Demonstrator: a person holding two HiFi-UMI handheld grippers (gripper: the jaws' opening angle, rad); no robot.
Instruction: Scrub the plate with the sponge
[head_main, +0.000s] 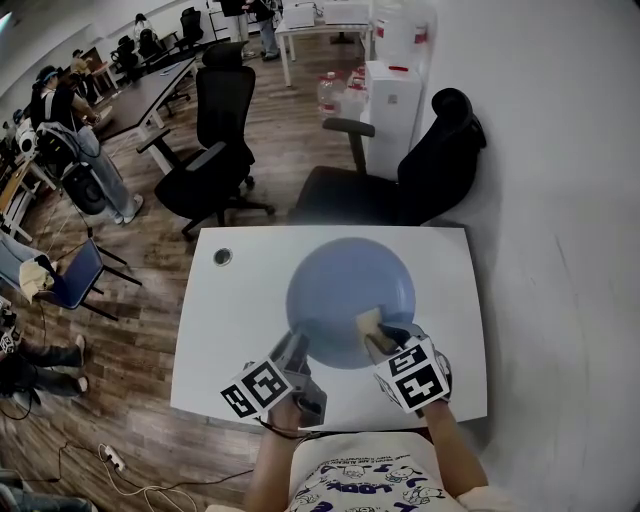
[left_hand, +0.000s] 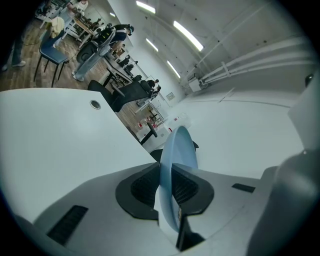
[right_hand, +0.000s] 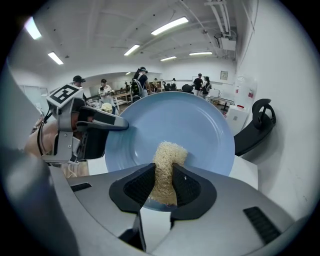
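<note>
My left gripper clamps the blue plate at its rim nearest the table's front edge, while my right gripper, closed on the loofah sponge, faces the plate's hollow straight ahead, seemingly touching.

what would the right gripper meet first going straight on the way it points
The blue plate: the sponge clamped in the right gripper leads and seems already against its inner face.

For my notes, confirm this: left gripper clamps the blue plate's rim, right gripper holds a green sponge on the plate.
Not green: the right gripper view shows a pale tan sponge in the right gripper, on the plate. The rest stands.
</note>
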